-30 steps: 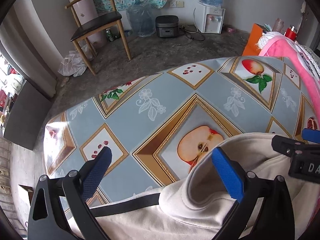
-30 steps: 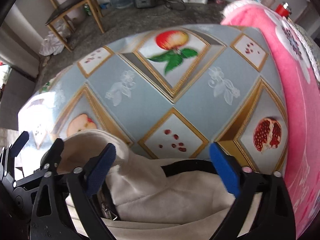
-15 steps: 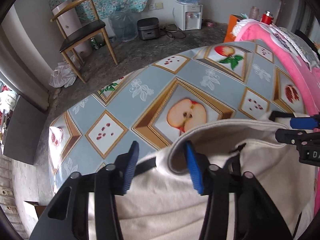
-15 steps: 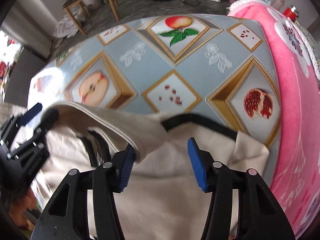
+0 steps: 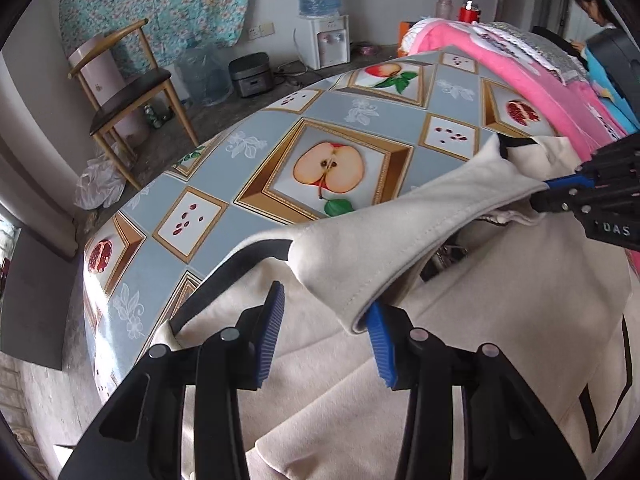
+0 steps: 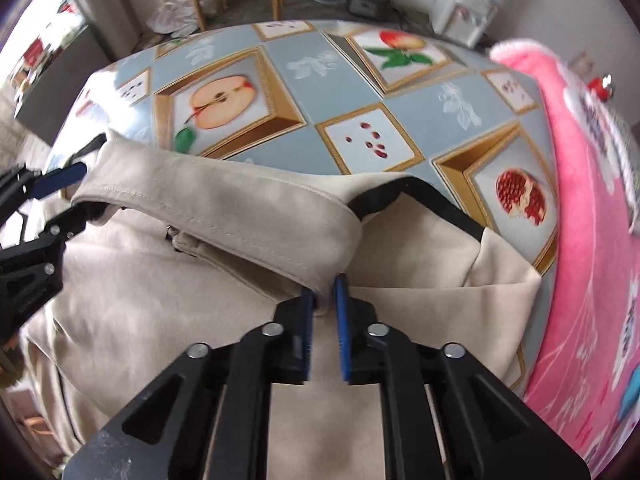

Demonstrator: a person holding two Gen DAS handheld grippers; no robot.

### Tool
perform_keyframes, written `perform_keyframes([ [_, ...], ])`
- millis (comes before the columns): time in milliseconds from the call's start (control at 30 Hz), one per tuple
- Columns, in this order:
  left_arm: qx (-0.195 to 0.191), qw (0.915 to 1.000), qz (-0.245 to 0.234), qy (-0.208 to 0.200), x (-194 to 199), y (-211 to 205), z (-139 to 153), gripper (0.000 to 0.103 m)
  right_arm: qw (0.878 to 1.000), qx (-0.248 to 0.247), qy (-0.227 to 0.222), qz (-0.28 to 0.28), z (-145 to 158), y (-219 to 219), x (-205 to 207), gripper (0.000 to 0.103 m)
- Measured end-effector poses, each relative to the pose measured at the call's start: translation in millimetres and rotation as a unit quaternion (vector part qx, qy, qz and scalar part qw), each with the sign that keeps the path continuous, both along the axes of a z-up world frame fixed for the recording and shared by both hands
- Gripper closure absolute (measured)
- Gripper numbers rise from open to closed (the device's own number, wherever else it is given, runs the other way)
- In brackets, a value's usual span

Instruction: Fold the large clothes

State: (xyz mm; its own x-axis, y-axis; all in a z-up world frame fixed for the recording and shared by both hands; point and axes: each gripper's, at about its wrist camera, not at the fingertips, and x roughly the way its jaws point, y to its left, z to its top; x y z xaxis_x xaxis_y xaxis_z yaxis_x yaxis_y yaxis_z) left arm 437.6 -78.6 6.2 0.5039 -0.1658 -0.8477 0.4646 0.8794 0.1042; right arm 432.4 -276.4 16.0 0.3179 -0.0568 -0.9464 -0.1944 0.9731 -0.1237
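Cream jacket (image 5: pixel 460 320) spread over the near part of the table (image 5: pixel 360 92), collar (image 5: pixel 400 216) lifted as a band across the garment between the two tools. Left gripper (image 5: pixel 326 330) partly closed, jaws just drawn in — right pad (image 5: pixel 380 344) against the collar's near-left end, left pad (image 5: pixel 272 332) clear of the cloth, so firm hold cannot be confirmed. Right gripper (image 6: pixel 323 316) just closed almost fully, pinching the collar's lower edge (image 6: pixel 320 280) — pink blanket (image 6: pixel 592 240) lying along the table's right side.
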Motion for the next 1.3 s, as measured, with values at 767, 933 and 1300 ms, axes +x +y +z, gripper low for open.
perform_keyframes([
  [767,-0.184,0.9802,0.049,0.055,29,28,22,0.076,0.984,-0.005,-0.092,0.150,-7,21,-67,0.095],
  [933,-0.123,0.9900,0.015,0.067,15,11,2,0.083,0.985,0.016,-0.059,0.162,-5,17,-74,0.087],
  [1300,-0.079,0.9948,-0.012,0.064,-3,9,-8,0.088,0.962,0.239,-0.115,0.070,62,15,-26,0.082],
])
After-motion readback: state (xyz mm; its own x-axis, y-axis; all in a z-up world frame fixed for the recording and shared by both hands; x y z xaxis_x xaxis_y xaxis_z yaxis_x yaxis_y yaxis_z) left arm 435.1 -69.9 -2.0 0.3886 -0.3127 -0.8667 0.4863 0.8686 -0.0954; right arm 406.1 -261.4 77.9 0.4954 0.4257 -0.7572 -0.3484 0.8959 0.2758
